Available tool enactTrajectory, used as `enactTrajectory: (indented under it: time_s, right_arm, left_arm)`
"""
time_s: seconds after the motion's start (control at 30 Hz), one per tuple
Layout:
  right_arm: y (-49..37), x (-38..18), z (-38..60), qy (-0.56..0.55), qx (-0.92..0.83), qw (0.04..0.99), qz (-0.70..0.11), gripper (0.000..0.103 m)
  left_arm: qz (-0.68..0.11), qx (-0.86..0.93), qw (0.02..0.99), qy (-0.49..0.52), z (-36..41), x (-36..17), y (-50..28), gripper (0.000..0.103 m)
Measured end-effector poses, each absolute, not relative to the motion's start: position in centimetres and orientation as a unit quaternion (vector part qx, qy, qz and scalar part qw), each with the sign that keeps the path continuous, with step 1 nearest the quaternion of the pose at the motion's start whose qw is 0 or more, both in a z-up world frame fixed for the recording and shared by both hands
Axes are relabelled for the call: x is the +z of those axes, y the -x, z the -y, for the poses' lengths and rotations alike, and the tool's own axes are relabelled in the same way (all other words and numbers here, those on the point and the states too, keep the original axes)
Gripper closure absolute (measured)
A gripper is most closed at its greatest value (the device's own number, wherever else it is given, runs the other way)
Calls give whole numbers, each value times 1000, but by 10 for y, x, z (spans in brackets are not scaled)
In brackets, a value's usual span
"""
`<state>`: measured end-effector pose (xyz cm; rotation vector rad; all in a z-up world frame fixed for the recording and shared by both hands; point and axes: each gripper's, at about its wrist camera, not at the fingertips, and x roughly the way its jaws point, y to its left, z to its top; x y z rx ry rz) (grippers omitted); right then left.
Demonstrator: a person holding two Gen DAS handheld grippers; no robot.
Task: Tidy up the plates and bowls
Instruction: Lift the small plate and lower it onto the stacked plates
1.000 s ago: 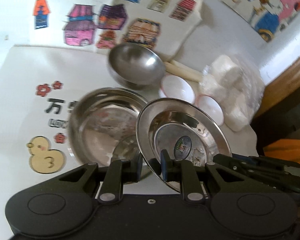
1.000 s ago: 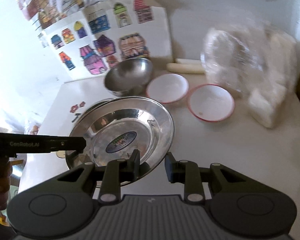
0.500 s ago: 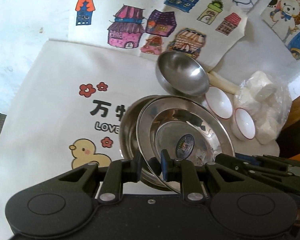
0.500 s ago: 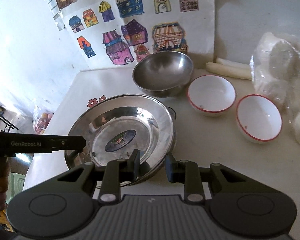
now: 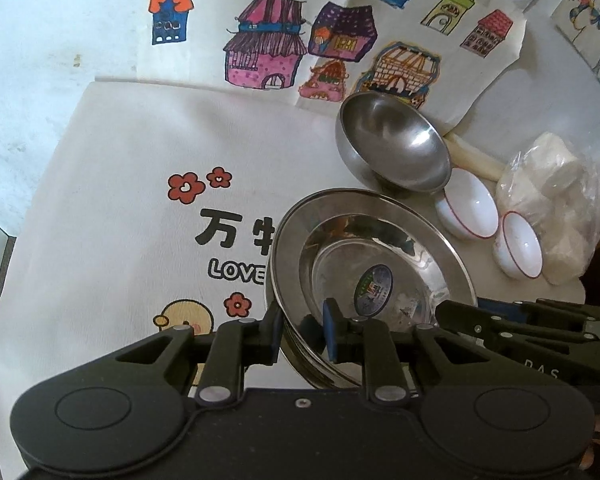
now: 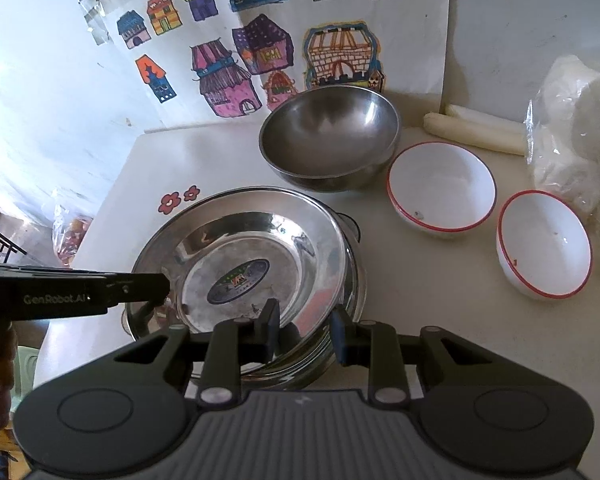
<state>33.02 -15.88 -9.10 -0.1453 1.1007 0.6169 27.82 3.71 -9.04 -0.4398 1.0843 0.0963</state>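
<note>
The steel plate (image 6: 252, 256) is gripped at its rim by both the left tongs (image 5: 300, 332) and right tongs (image 6: 304, 332), directly over a second plate; three bowls remain unstacked.

Red-rimmed white bowls (image 6: 441, 187), silver plate (image 6: 244, 256)

bright daylight, glare on the steel plate (image 5: 374, 256) (fisheye bends the edges).

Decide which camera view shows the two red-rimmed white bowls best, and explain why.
The right wrist view: both white bowls sit large and open, their insides and red rims clear. In the left wrist view they appear small and foreshortened beside the plastic bag.
</note>
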Motion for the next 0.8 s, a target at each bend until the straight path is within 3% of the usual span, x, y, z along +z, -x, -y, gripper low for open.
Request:
enactTrajectory:
  time_s: [0.8]
  right_arm:
    - [-333, -96, 155, 70, 273, 802, -527, 71]
  left_arm:
    - [-526, 37, 830, 180, -29, -96, -288, 77]
